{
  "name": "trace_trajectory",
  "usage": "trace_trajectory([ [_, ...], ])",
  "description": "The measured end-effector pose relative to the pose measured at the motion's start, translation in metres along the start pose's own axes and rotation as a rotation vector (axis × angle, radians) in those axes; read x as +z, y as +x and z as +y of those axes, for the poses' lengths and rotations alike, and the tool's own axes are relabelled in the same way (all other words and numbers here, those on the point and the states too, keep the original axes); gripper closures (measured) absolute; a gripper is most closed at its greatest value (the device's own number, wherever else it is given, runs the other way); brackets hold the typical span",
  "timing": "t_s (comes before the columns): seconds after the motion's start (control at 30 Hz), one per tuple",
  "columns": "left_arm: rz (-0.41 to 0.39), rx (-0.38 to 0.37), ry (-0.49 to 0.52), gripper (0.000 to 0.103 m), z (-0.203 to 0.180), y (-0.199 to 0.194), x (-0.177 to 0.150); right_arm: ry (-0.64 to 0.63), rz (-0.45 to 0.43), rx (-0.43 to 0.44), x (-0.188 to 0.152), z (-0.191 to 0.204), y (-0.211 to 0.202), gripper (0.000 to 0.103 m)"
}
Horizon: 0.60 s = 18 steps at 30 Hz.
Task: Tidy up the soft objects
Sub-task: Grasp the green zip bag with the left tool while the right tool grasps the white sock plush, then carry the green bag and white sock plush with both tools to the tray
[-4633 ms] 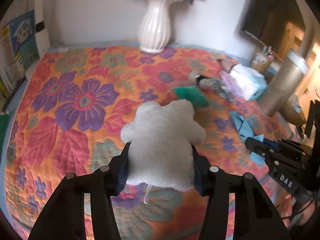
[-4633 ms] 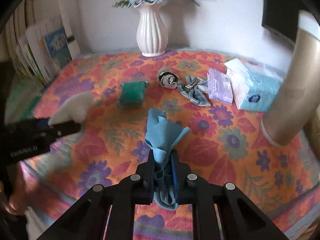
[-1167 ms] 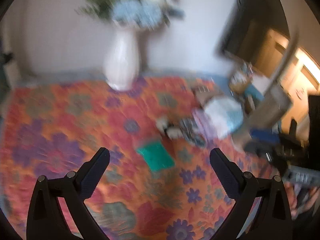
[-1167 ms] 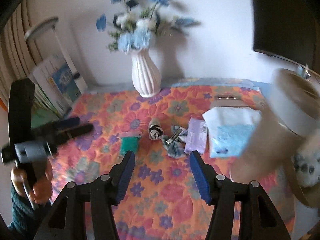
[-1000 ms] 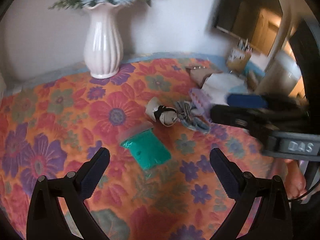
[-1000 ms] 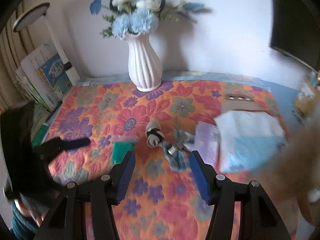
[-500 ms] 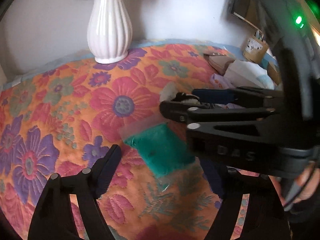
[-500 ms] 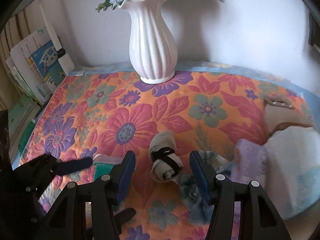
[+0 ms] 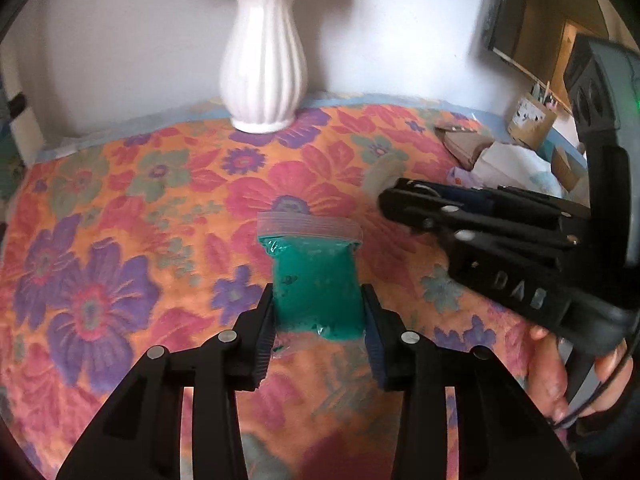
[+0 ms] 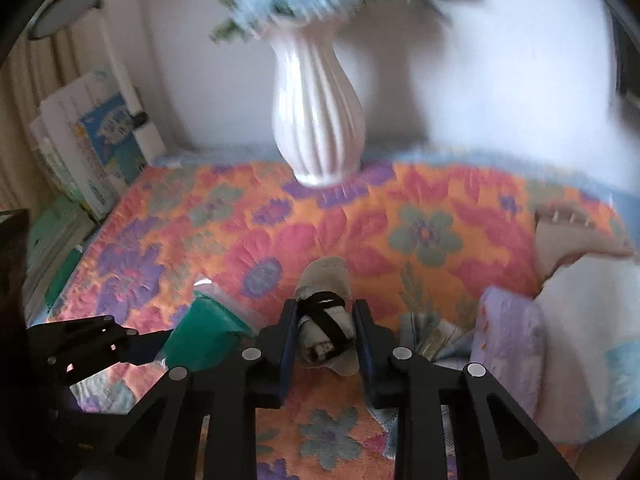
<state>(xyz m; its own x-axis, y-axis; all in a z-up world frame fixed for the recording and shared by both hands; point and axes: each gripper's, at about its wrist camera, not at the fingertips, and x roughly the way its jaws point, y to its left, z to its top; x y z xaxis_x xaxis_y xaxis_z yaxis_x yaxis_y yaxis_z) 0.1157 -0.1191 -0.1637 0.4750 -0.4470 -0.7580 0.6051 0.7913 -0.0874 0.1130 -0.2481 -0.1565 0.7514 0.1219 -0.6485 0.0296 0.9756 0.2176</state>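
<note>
Green-filled clear zip bag (image 9: 316,280) is lying on the floral-covered desk (image 9: 120,216), pinched by the left hand-held gripper (image 9: 318,326), while the right hand-held gripper (image 10: 325,330) is bracketing a rolled grey sock bundle (image 10: 326,320), apparently closing; lifting both likely comes next.

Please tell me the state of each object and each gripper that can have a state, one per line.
Left gripper: closed around the green bag.
Green bag: zip top sealed, lying flat on the floral cloth.
Right gripper: closed around the rolled sock.
Rolled sock: rolled, black band around it, lying down.
Vase: upright, holding flowers.
</note>
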Motion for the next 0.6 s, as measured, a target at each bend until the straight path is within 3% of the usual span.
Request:
trace_trajectory([
  [0.17, -0.02, 0.018, -0.056, 0.067, 0.016, -0.026, -0.017, 0.031, 0.024, 0.08, -0.014, 0.008, -0.031, 0.077],
  [0.33, -0.041, 0.01, -0.117, 0.067, 0.025, -0.032, -0.035, 0.013, 0.113, 0.038, -0.056, 0.029, -0.063, 0.076],
  [0.43, -0.075, 0.067, -0.08, 0.067, 0.015, -0.035, -0.042, 0.068, 0.14, 0.061, -0.08, 0.025, -0.073, 0.076],
  [0.5, -0.113, 0.054, -0.063, 0.067, 0.011, -0.042, -0.043, 0.083, 0.146, 0.057, -0.096, 0.022, -0.077, 0.076],
  [0.6, -0.104, 0.051, -0.062, 0.067, 0.012, -0.039, -0.043, 0.132, 0.16, 0.073, -0.112, 0.016, -0.079, 0.064],
])
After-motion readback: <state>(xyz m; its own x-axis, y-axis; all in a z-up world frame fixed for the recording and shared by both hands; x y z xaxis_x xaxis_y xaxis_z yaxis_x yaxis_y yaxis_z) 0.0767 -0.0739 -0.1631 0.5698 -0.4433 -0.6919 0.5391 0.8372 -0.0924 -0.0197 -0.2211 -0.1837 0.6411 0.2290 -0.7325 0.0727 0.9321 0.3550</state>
